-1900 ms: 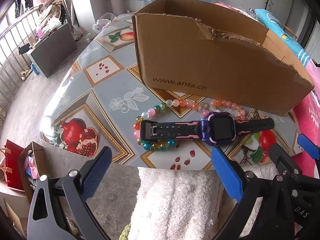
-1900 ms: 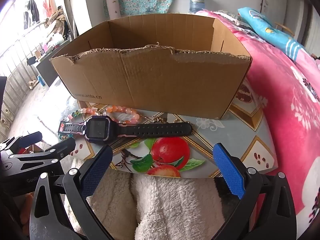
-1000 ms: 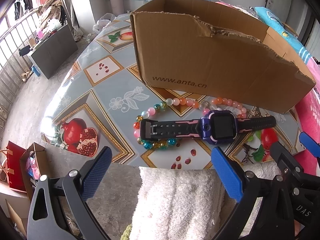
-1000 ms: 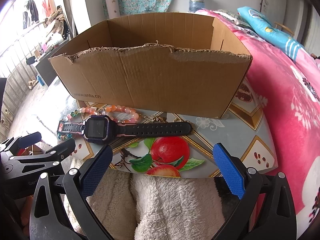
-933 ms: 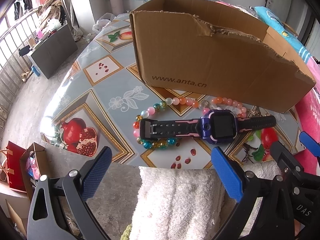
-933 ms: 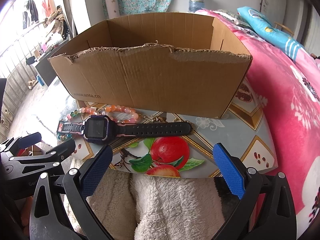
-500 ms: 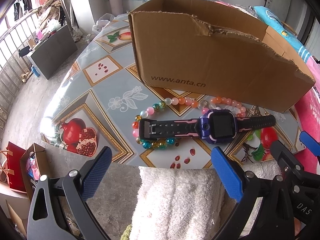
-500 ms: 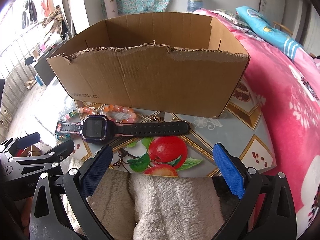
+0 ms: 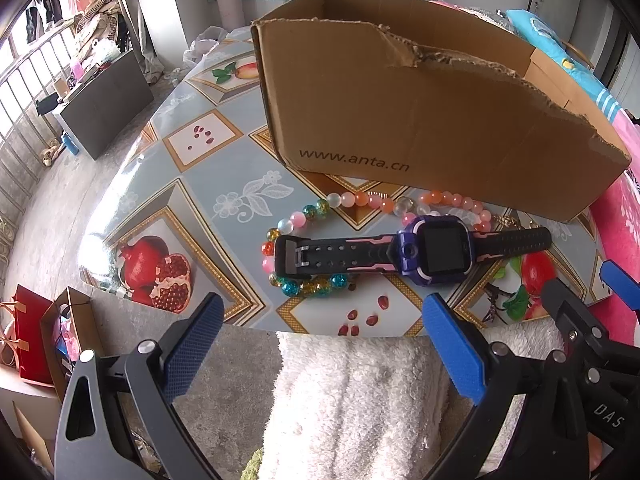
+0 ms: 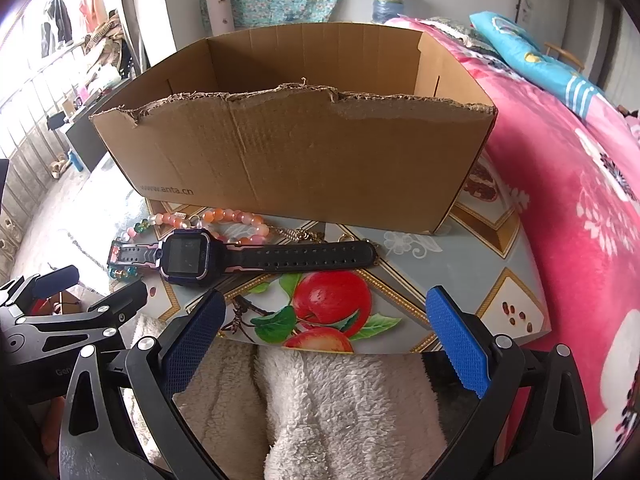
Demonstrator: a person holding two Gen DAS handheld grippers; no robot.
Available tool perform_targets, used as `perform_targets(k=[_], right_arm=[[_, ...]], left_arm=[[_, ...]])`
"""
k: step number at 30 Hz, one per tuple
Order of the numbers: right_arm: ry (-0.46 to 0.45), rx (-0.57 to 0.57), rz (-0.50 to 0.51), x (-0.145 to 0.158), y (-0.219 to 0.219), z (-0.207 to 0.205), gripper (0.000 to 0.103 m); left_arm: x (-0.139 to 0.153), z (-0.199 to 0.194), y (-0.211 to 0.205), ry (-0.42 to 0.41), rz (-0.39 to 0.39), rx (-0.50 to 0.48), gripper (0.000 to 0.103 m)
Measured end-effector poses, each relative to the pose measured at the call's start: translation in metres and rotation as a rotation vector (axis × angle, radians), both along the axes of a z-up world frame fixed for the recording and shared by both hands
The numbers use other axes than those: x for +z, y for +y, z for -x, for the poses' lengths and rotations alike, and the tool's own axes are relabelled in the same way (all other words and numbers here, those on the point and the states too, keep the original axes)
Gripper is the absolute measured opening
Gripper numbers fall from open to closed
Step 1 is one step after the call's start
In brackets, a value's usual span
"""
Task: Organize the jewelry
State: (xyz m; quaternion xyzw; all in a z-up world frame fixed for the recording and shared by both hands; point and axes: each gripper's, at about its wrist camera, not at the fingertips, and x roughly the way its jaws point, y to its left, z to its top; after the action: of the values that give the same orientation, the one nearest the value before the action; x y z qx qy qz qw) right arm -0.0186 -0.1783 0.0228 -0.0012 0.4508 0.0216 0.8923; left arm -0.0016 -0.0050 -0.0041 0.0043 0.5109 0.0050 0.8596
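Relative to the earlier frames, little has changed: both views show a slight shift of the cameras toward the cardboard box, and nothing on the table has moved. The smartwatch lies flat just in front of the box's near wall, strap extended to both sides, resting across the bead necklace, as it did before. A thin gold chain lies between the watch strap and the box, touching neither gripper.

The left gripper hovers off the table edge, in front of the box and short of the watch, jaws wide and empty. The right gripper is likewise in front of the box, jaws wide and empty, above a white fleece fabric at the table's near side.

Judgement: the task is at its start. No item has been lifted, and no item shows in the visible upper interior of the box. The small advance suggests an approach phase. The watch sits on top of the beads, so it is probably the first item to clear.
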Motion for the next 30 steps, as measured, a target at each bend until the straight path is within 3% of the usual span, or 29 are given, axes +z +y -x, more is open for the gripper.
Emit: perform_targets(k=[30], right_arm=[[0.009,-0.001,0.012,-0.0022,0.0017,0.0002,0.096]], left_arm=[[0.0003,0.0024,0.0009,0.003,-0.003,0.004,0.097]])
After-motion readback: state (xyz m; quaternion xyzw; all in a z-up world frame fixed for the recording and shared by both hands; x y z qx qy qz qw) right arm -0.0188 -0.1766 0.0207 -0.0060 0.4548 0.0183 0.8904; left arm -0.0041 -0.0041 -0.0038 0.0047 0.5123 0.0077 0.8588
